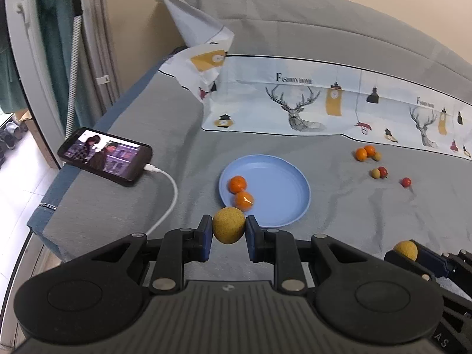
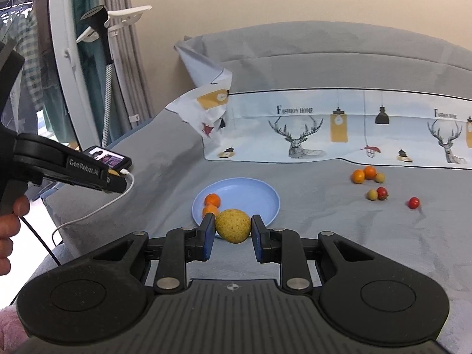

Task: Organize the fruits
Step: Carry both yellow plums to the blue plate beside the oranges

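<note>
My left tongs [image 1: 229,230] and right tongs [image 2: 233,226] each clench a yellow fruit [image 1: 229,226]. My left tongs' side reads "GenRobot.AI"; the cloth [image 2: 324,129], mid-frame, reads "Fashion home".

Beige wall [image 1: 141,29] behind a bed [image 1: 147,206] in grey sheet, grey pillows [image 1: 324,14] along its far edge. Printed deer-pattern cloth [image 1: 295,103] laid below them (one corner rumpled). Grey curtain [image 2: 132,59] and white frame [image 2: 63,59] past left edge, pale tiled floor [image 1: 17,177].
</note>
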`<state>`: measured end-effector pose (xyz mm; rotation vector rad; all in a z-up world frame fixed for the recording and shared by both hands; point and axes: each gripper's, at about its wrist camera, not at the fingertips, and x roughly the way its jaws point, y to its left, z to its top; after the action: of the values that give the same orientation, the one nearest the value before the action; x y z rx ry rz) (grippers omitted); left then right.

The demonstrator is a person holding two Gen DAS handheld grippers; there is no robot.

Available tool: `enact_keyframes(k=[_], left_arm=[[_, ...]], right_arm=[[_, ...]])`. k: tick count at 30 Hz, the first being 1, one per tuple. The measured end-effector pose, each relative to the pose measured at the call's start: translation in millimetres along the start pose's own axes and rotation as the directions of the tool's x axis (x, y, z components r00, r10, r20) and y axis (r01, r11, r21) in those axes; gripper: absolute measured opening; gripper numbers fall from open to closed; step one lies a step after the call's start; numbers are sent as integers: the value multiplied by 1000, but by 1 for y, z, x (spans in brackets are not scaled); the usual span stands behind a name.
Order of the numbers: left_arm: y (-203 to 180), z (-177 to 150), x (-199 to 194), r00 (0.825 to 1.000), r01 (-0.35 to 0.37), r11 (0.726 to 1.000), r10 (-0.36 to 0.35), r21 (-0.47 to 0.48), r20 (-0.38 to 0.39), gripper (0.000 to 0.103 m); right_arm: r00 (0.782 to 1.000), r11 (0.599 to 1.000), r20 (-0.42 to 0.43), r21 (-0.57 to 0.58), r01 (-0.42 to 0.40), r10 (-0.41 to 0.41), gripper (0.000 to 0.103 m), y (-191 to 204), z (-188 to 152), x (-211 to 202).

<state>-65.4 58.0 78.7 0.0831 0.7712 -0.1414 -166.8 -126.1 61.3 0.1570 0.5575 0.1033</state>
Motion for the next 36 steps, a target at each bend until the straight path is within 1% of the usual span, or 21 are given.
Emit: enact_keyframes(k=[7,14,20,29,33,36], left_arm=[[11,6,12,1000,-22,1000,22,-14,0,27],[11,14,31,1000,-17,1000,17,-19,0,27],[10,23,52,1000,-13,999,13,-30,-18,27],[2,34,89,1000,18,1000,-18,-17,-10,27],[-6,42,114,999,14,1000,-15,-6,-31,27],[-11,47,138,998,8,1000,-7,3,-62,27]], right_arm=[[1000,1000,-17,-23,-3,2,28,7,3,12],[999,999,-48,-33,16,-18,28,4,9,33],[996,999,-73,-29,41,-43,28,-4,16,56],[991,998,-116,-27,57,-60,28,-14,25,100],[987,998,-149,-22,56,-59,28,-19,28,128],[984,998,-165,-30,56,-60,28,-22,30,151]])
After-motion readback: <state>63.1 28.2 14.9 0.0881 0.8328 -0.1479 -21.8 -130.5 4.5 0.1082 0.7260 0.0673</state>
